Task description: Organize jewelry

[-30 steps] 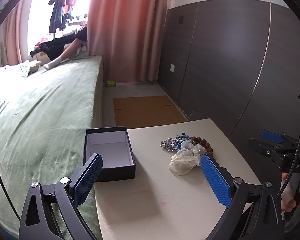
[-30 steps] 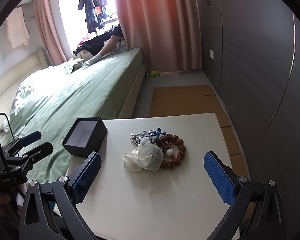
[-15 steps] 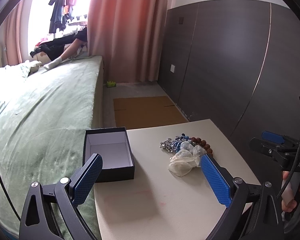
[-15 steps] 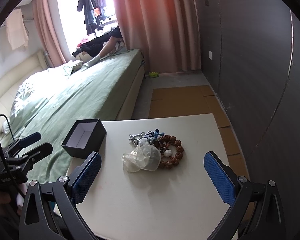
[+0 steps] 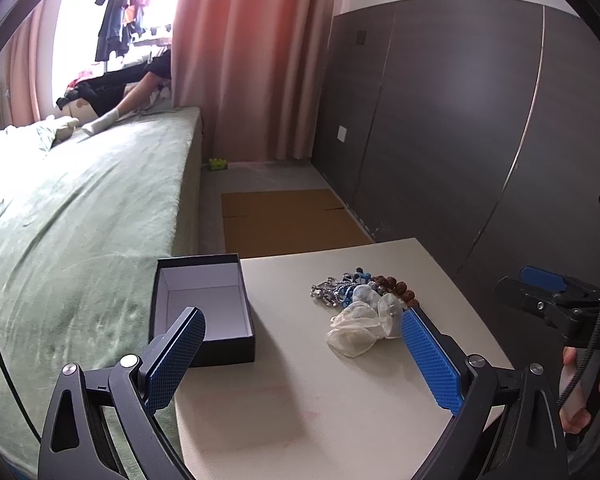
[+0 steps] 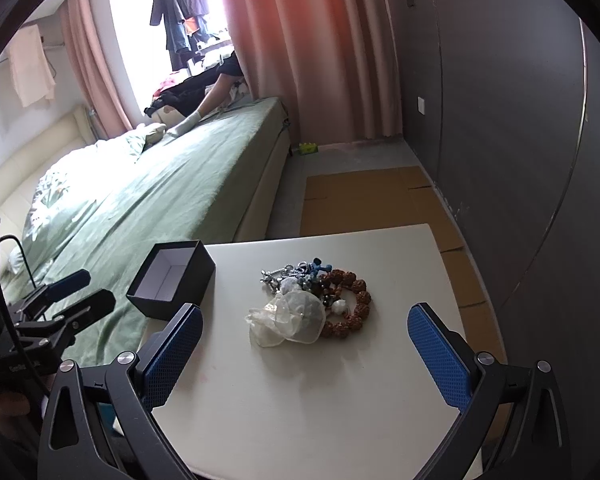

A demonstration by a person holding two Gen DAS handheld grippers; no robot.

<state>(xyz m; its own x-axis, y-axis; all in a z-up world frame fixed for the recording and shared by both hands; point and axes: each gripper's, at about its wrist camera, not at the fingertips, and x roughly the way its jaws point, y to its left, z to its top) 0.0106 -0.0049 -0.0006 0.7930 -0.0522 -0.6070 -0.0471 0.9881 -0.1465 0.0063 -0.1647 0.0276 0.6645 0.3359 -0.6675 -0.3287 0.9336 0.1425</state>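
Note:
A heap of jewelry lies on the white table [image 6: 300, 400]: a brown bead bracelet [image 6: 354, 306], silver and blue chains [image 6: 296, 274] and a sheer white pouch [image 6: 290, 320]. The heap also shows in the left wrist view, with the pouch [image 5: 358, 324] in front. An open black box [image 5: 202, 304] with a white inside stands at the table's left edge; it also shows in the right wrist view [image 6: 172, 280]. My left gripper [image 5: 304, 360] is open and empty above the table's near part. My right gripper [image 6: 304, 352] is open and empty, just short of the heap.
A bed with a green cover [image 5: 72, 216] runs along the left of the table. A dark panelled wall [image 5: 440, 120] stands at the right. Flattened cardboard [image 5: 284, 220] lies on the floor beyond the table. A person reaches onto the bed's far end [image 6: 204, 108].
Both grippers have drifted slightly; the right view has shifted a little closer to the heap. Both stay open. Nothing on the table has moved.

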